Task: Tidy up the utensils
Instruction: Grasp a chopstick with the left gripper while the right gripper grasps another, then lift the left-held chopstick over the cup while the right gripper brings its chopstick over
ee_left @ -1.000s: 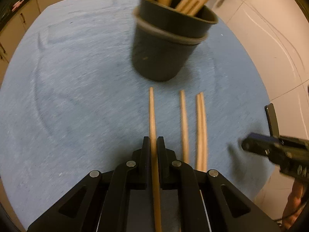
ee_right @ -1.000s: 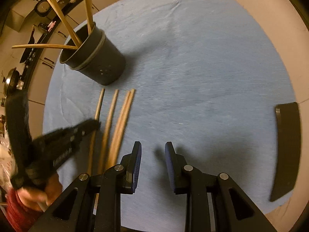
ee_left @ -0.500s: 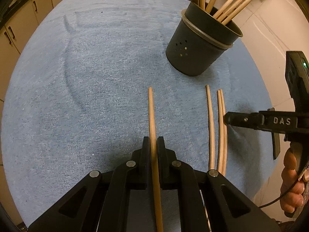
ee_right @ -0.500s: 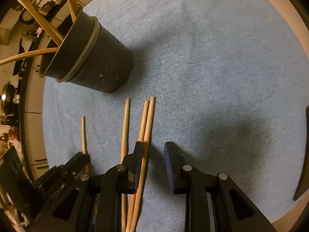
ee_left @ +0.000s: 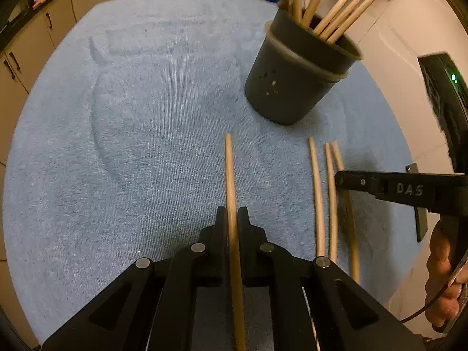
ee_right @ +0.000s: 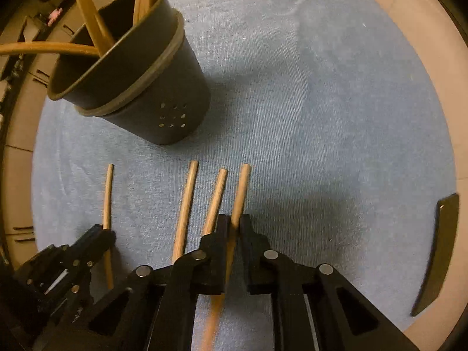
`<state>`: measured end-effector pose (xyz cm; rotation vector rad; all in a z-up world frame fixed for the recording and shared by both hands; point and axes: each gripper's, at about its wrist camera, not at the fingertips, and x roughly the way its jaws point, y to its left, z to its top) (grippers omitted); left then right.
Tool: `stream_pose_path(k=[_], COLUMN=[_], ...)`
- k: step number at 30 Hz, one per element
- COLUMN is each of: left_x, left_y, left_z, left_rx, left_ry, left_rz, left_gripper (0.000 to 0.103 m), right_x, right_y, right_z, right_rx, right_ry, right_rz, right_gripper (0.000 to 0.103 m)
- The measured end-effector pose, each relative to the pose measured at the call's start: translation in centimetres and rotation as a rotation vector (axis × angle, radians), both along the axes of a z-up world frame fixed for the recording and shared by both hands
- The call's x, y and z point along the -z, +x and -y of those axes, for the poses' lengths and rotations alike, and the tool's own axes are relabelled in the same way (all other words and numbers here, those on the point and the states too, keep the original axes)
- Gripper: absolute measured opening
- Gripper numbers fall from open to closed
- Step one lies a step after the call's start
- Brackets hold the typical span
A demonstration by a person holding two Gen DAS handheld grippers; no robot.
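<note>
A dark utensil holder (ee_left: pixel 289 87) holding several wooden chopsticks stands on a blue towel (ee_left: pixel 146 146); it also shows in the right wrist view (ee_right: pixel 140 87). My left gripper (ee_left: pixel 231 219) is shut on one wooden chopstick (ee_left: pixel 229 175) that points toward the holder. Three more chopsticks (ee_left: pixel 318 193) lie to its right. My right gripper (ee_right: pixel 233 225) is shut on the rightmost chopstick (ee_right: pixel 241 193), with two loose chopsticks (ee_right: pixel 185 207) just left of it. The left gripper (ee_right: pixel 96 237) with its chopstick (ee_right: pixel 107 196) shows at the lower left there.
A dark flat object (ee_right: pixel 438 251) lies at the towel's right edge. Kitchen cabinets (ee_left: pixel 35 38) stand beyond the table on the left. The right gripper's body (ee_left: pixel 409 190) and a hand (ee_left: pixel 444 278) are at the right of the left wrist view.
My right gripper moved left over the loose chopsticks and shut on the rightmost one. My left gripper kept its hold on its chopstick and drew back a little from the holder.
</note>
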<state>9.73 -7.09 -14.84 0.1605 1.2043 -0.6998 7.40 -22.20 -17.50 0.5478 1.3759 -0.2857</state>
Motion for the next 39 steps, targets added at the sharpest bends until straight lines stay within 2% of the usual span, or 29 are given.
stream_pose_path(k=[1,6,13,15,24,39], left_x=[-0.5,-4.0,-8.0,-8.9,-11.2,-12.9], left_y=[-0.2,-1.0,-2.6,-3.3,-5.0,-5.3], left_z=[-0.3,-2.3,-3.7,-4.0,-3.8,-3.6], left_rx=[-0.005,-0.060,-0.131,-0.142,-0.165,-0.173], left_ry=[-0.020,-0.098,-0.145,-0.153,-0.146,-0.155], left_rz=[0.009,0.089,0.191,0.212,0.264,0.318], left_gripper=[0.006,0.006,0.006,0.006,0.006,0.006], right_x=[-0.3,-3.7,-9.0,-10.0,-13.6,-15.7], right_y=[-0.7,-2.8,-6.1,-6.0,-6.8,-7.5], right_z=[0.5,0.8,1.3,0.3,1.1,1.8], right_rx=[0.019,0.024,0.004,-0.011,-0.056,-0.057], right_ry=[0.048,0.047,-0.015,-0.037,-0.062,-0.061], right_rz=[0.036,0.182,0.358,0.397,0.501,0.571], right_gripper=[0.007,0.007,0.007,0.007,0.007,0.007])
